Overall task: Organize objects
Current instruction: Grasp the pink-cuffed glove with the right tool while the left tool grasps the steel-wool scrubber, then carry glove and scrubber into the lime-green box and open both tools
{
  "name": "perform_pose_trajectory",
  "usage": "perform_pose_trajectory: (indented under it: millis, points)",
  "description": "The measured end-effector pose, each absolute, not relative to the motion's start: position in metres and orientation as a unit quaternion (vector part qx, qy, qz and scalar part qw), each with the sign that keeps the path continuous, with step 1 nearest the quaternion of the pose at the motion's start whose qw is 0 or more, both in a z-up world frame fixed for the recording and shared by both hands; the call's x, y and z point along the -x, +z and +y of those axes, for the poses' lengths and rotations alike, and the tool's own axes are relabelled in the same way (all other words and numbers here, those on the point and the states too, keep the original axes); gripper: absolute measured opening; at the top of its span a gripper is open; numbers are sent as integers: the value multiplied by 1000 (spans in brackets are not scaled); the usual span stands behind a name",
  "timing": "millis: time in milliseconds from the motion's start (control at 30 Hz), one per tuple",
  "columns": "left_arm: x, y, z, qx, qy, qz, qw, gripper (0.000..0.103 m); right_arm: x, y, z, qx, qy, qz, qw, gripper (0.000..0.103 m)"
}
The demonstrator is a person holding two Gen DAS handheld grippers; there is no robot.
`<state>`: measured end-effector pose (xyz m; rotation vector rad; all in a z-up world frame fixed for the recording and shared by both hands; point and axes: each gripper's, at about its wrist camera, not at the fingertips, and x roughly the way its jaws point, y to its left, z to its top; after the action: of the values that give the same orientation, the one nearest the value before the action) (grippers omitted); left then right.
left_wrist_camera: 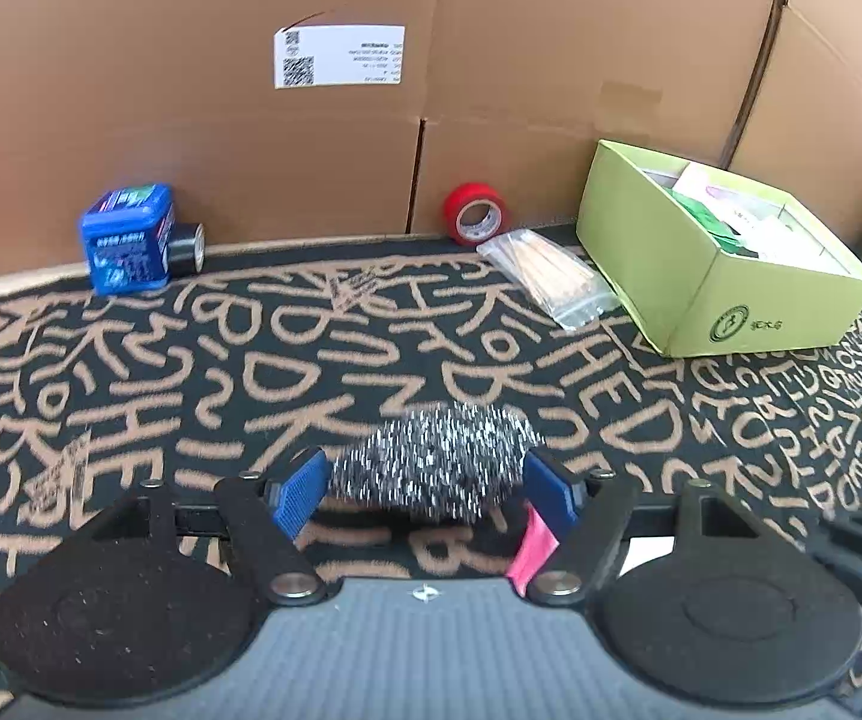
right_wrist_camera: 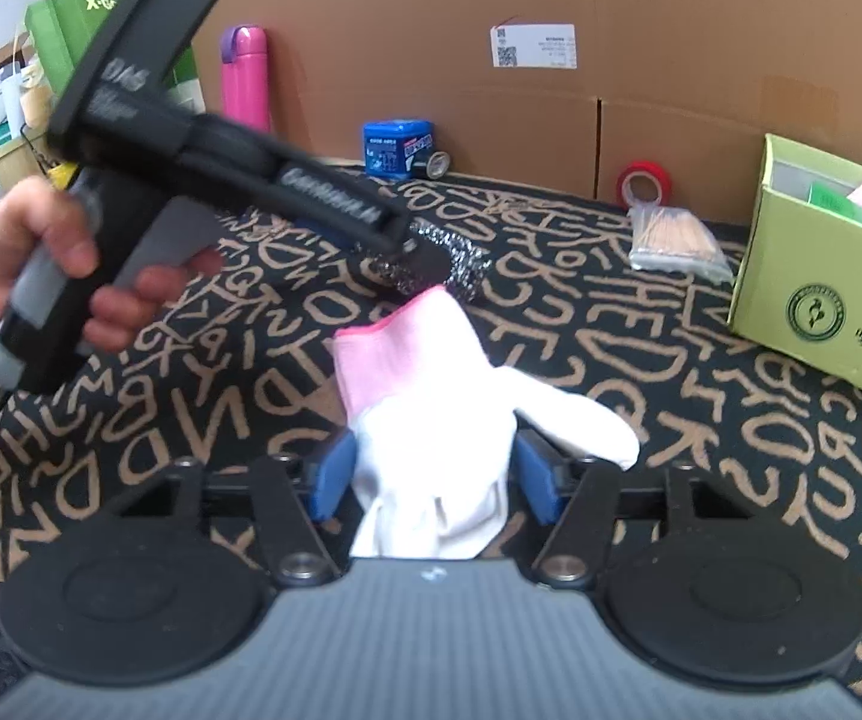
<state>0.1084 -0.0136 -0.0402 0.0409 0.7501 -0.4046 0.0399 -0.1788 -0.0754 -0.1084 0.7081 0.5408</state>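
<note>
My left gripper (left_wrist_camera: 425, 483) has its blue pads on either side of a steel-wool scouring pad (left_wrist_camera: 431, 459), which lies on the patterned cloth; the jaws look closed on it. The same pad shows in the right wrist view (right_wrist_camera: 449, 261) under the left gripper's tip (right_wrist_camera: 398, 249). My right gripper (right_wrist_camera: 434, 474) is shut on a white glove with a pink cuff (right_wrist_camera: 431, 384), whose cuff points toward the scouring pad. A green open box (left_wrist_camera: 725, 252) holding several items stands at the right; it also shows in the right wrist view (right_wrist_camera: 821, 276).
A bag of wooden sticks (left_wrist_camera: 551, 276) lies beside the green box. A red tape roll (left_wrist_camera: 476, 213), a blue tin (left_wrist_camera: 125, 240) and a black tape roll (left_wrist_camera: 188, 249) stand along the cardboard wall (left_wrist_camera: 371, 120). A pink bottle (right_wrist_camera: 245, 78) stands at far left.
</note>
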Motion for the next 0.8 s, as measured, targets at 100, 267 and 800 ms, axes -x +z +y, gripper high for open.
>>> perform_pose_trajectory:
  millis: [100, 267, 800]
  points:
    - [-116, -43, -18, -29, -189, 365, 911, 79, -37, -76, -178, 55, 260, 337, 903, 32]
    - [-118, -44, -17, -10, -205, 380, 902, 54, -31, -72, -180, 62, 256, 327, 907, 23]
    - [-96, 11, -63, 19, -263, 338, 903, 43, -13, -20, -272, 14, 152, 243, 958, 20]
